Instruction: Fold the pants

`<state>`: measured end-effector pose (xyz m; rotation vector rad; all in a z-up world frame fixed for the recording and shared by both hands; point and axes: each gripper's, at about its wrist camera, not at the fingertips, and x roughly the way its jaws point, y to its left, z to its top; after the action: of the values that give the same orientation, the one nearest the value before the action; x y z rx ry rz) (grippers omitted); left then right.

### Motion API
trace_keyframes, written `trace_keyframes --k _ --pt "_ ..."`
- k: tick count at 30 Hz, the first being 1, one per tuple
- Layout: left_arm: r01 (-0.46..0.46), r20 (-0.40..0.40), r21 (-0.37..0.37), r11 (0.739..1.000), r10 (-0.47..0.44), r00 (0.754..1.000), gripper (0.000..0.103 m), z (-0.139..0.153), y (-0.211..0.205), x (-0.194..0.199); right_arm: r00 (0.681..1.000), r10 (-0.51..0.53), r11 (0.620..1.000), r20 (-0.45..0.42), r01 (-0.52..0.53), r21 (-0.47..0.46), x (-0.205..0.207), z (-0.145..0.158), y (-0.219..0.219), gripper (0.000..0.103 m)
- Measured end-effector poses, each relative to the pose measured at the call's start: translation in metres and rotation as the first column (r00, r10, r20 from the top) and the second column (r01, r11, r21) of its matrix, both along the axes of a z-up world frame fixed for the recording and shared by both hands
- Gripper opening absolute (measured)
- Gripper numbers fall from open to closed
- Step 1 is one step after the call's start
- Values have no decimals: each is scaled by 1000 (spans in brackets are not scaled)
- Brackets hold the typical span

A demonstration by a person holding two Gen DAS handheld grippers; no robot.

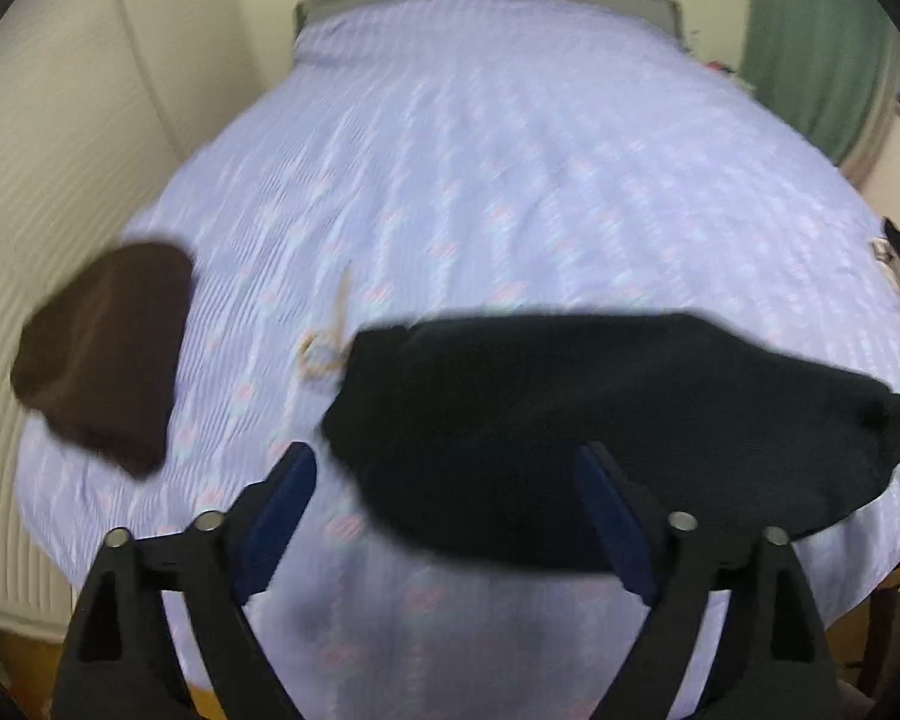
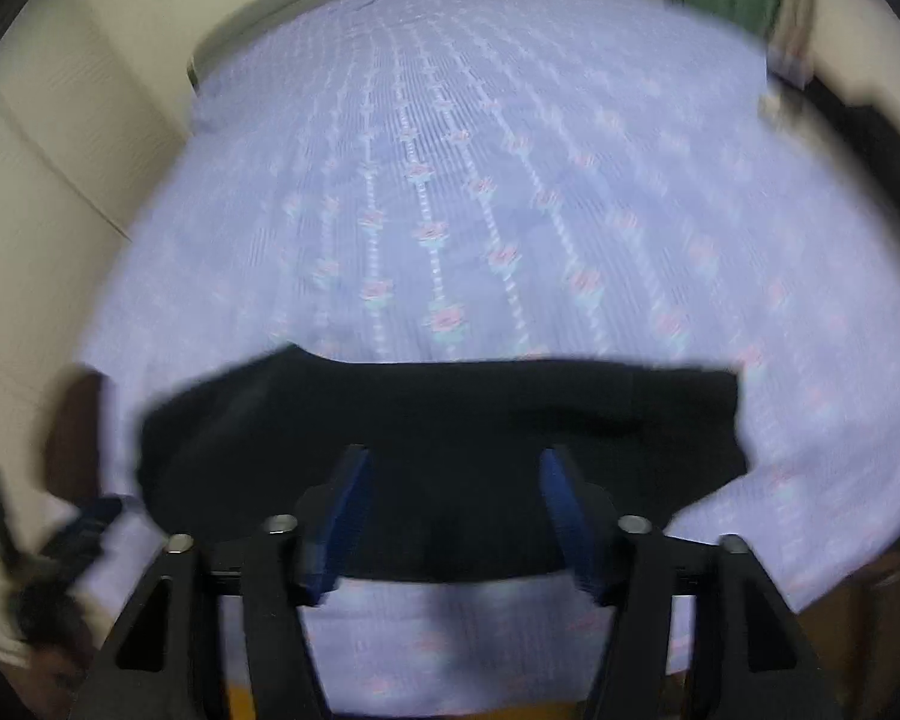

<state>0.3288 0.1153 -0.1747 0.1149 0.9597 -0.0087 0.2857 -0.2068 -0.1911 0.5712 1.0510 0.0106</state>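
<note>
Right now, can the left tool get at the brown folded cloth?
Probably yes. The left tool is open and holds nothing; the brown cloth lies uncovered on the bedspread, clear of the black pants.

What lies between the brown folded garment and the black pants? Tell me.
In the left wrist view, bare bedspread separates the brown folded garment from the black pants, except for a thin tan cord lying beside the pants' left edge.
</note>
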Motion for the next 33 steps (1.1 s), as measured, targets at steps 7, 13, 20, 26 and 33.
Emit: trace_keyframes --k 7,13,20,26,33 --pt "149 11 -29 988 -148 989 92 3 -107 8 987 -155 964 -51 162 212 -37 -35 -86 84" --pt "210 -16 -2 978 -210 978 92 -7 -172 8 975 -202 898 -90 222 380 -49 -76 -113 84" --pt "202 -43 76 976 -200 979 92 -19 -194 16 955 -257 824 -148 296 483 -42 -137 -123 84" --pt "171 -66 102 980 -165 984 92 -20 -189 16 959 -259 829 -111 280 484 -23 -141 -116 95" --pt "133 -80 98 986 -125 989 92 -17 -178 13 974 -209 852 -85 224 473 1 -143 -104 94"
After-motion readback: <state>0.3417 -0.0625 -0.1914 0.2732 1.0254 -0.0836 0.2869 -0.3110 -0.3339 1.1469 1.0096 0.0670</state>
